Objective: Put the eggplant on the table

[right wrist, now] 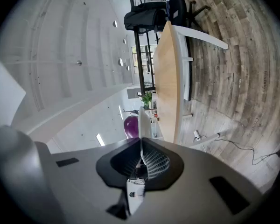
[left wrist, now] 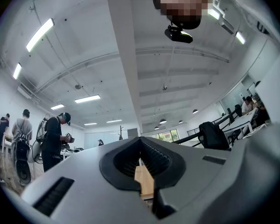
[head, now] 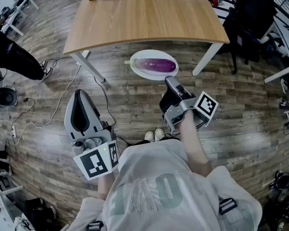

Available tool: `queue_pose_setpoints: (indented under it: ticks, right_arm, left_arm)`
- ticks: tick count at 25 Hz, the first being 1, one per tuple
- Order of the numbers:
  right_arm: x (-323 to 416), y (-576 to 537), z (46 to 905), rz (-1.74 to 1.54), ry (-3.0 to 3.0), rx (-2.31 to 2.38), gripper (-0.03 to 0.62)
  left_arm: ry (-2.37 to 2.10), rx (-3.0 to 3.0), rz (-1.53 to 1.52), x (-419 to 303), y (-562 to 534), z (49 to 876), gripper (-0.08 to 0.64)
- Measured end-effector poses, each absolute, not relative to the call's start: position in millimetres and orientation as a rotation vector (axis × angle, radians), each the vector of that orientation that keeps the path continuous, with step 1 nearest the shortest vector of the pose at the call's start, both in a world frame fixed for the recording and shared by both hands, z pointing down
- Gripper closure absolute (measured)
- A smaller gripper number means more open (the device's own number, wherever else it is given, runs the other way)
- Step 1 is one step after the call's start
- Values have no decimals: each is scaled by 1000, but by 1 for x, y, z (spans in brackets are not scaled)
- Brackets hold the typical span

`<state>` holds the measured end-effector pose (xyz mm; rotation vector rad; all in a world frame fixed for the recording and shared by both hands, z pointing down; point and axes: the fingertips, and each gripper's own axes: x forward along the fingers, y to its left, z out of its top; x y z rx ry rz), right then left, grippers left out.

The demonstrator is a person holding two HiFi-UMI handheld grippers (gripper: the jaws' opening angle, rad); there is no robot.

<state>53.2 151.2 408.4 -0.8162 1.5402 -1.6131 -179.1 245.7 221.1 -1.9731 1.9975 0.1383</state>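
Head view: eggplant (head: pixel 158 65) lies on white plate (head: pixel 138 71), plate over floor just before worktop (head: pixel 144 18) edge, not yet on it. Right gripper (head: pixel 169 82) holds plate rim. I would lift plate level, carry over edge, set down flat, so eggplant does not roll. Left gripper (head: pixel 80 94) is well apart. Writing: only square markers on cube (head: pixel 207 106); pale shirt (head: pixel 154 177) letters, I cannot read.

Left gripper view: left gripper (left wrist: pixel 141 141) jaws together, nothing between.

Right gripper view: right gripper (right wrist: pixel 141 154) jaws closed on thin plate (right wrist: pixel 143 125) rim, eggplant (right wrist: pixel 130 126) beyond.
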Motion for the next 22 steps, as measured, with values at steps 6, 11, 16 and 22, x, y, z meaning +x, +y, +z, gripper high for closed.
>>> queue_pose_setpoints:
  ticks: [6, 11, 16, 22]
  right_arm:
    - [52, 154, 406, -1618, 1547, -821, 566]
    - [53, 153, 407, -1604, 1559, -832, 566]
    - [53, 149, 408, -1600, 1559, -828, 566]
    - [58, 143, 412, -1600, 1557, -824, 566]
  left_arm:
    - [2000, -1979, 136, -178, 248, 220, 551]
    - [2022, -1970, 124, -180, 250, 221, 551]
    - [2042, -1956, 116, -184, 248, 223, 551]
    - [2030, -1966, 117, -177, 240, 227, 551]
